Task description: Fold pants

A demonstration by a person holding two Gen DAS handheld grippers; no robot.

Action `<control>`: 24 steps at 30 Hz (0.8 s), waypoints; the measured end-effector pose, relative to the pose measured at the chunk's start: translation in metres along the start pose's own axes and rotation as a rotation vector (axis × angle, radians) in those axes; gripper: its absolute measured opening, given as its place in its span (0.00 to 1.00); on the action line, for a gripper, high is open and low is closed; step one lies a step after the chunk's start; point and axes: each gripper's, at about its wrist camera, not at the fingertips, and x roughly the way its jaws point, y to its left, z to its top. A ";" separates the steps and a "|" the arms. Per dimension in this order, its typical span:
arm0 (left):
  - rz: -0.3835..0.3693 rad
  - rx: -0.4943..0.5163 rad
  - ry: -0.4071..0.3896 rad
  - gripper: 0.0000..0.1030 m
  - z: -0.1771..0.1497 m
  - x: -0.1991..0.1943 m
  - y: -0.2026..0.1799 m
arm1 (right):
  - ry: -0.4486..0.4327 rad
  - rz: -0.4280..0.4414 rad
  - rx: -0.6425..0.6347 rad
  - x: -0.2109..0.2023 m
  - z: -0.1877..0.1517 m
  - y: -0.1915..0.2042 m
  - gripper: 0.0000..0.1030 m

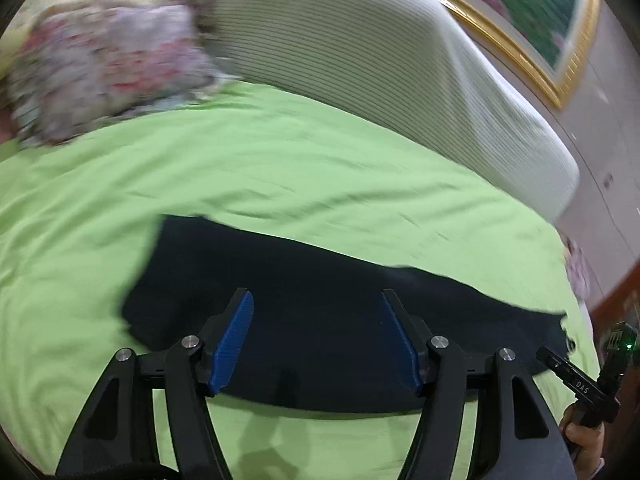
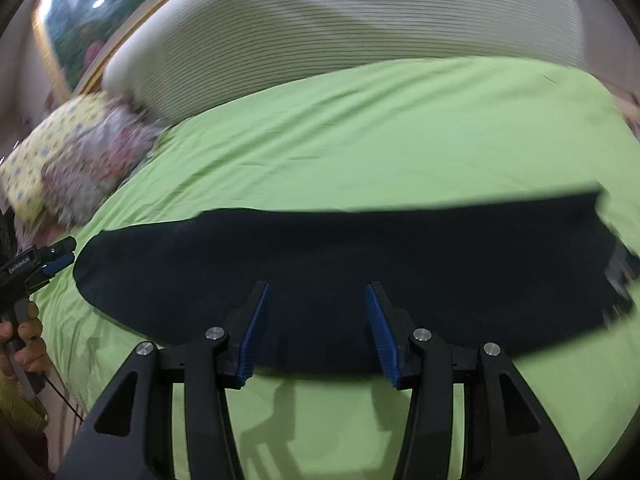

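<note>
Both jaws are spread wide with nothing in them: left gripper and right gripper each hover just over the near edge of the dark pants, lying flat on the green sheet.

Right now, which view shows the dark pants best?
The right wrist view: the dark pants lie there nearly end to end across the green sheet. The left wrist view shows only part, the near edge hidden behind the left gripper.

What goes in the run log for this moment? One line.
pants: flat on green sheet | left gripper: open, above pants | right gripper: open, above pants | grasped: nothing
</note>
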 end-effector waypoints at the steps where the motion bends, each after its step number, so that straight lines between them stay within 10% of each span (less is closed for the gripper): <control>1: -0.021 0.023 0.015 0.66 -0.002 0.006 -0.014 | -0.012 -0.018 0.020 -0.008 -0.004 -0.011 0.49; 24: -0.203 0.375 0.209 0.75 -0.026 0.067 -0.191 | -0.195 -0.123 0.492 -0.047 -0.014 -0.157 0.50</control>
